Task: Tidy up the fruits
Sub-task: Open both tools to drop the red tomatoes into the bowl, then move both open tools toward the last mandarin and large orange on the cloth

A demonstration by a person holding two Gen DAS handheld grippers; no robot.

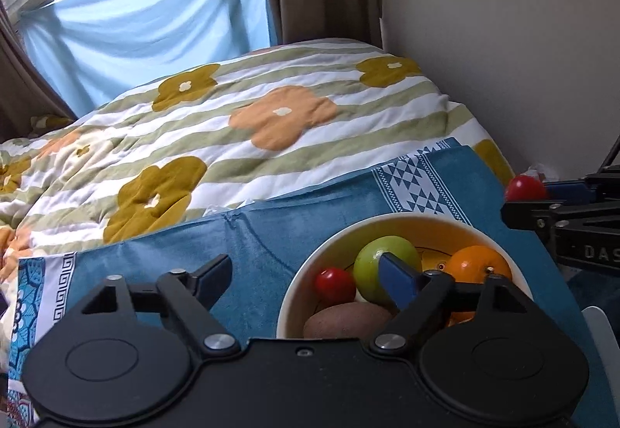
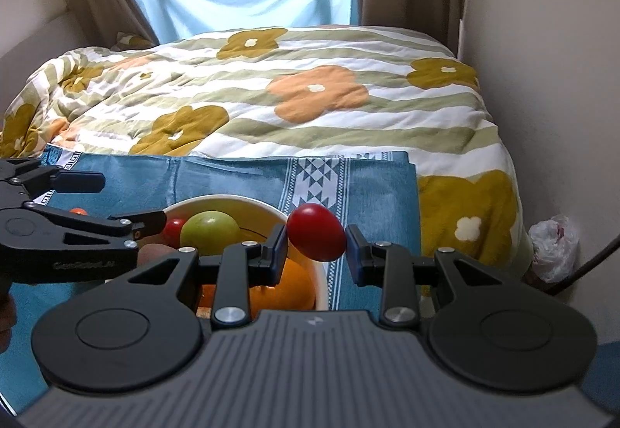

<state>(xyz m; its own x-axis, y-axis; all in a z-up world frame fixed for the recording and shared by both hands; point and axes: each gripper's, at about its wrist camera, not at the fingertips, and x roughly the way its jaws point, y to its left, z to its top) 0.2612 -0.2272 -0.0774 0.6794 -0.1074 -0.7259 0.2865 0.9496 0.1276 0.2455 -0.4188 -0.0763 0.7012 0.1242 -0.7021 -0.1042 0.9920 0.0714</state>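
Note:
A cream bowl (image 1: 310, 265) with a yellow inside sits on a blue cloth (image 1: 252, 234). It holds a green apple (image 1: 372, 257), an orange (image 1: 472, 265), a small red tomato (image 1: 333, 284) and a brown kiwi (image 1: 345, 319). My left gripper (image 1: 306, 273) is open and empty, its right finger over the bowl. My right gripper (image 2: 316, 246) is shut on a red tomato (image 2: 316, 232), held above the bowl's right rim (image 2: 321, 277). The bowl's fruits show again in the right wrist view: apple (image 2: 209, 230), orange (image 2: 286, 288).
The cloth (image 2: 372, 203) lies on a bed with a flowered striped quilt (image 2: 271, 98). A wall (image 2: 542, 79) runs along the right. A plastic bag (image 2: 554, 246) sits on the floor at right. Curtains and a window stand behind.

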